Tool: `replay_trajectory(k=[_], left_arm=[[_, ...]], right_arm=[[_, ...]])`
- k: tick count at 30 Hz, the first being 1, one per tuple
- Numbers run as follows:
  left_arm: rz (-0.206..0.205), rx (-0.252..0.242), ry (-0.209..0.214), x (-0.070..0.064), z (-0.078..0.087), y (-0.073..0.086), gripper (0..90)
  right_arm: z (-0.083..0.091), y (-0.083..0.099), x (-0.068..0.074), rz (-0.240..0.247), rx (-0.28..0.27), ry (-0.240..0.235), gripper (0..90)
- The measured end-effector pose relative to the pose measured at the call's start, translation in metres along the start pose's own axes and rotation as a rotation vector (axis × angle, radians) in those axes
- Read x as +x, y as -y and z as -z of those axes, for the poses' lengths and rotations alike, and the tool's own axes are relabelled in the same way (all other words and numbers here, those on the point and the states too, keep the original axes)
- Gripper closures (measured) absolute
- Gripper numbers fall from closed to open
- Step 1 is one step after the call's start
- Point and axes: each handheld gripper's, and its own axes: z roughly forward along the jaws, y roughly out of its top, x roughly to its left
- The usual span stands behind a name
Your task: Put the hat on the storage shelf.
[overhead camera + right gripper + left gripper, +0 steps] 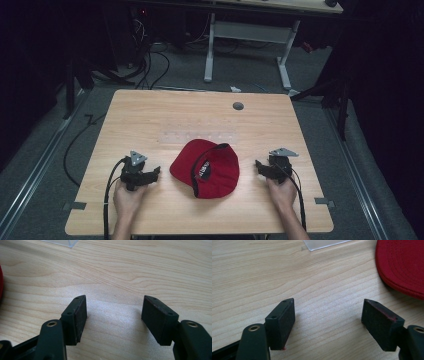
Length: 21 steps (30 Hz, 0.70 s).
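— Currently checking start position: red cap (207, 167) lying at table (150, 115) centre, brim pointing toward 8 o'clock, crown opening facing up with black inner lining showing.

— Confirming. Left gripper (145, 175) resting at 9 o'clock of the cap, jaws spread apart, nothing between them. Right gripper (264, 169) resting at 3 o'clock, jaws likewise standing apart and empty.

— Noting brim edge at 1 o'clock in the left gripper view (402, 267); bare wood between the pads (287, 322).

— Advising for the approach: keeping both sets of jaws wide while closing in; taking the brim from 9 o'clock and the crown rim from 3 o'clock; biting well onto fabric, not just the stitched edge, likely preventing slip.

— Also noting clear plastic sheet (200, 135) lying at 12 o'clock of the cap; avoiding dragging the cap over it.
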Motion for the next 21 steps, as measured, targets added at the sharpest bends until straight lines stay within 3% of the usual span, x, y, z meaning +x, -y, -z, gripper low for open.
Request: replay_trajectory(k=[21], left_arm=[[0.001,0.002,0.001,-0.0004,0.0005,0.0005,25.5]], right_arm=[[0.0003,0.0003,-0.0001,0.017,0.001,-0.013,35.4]])
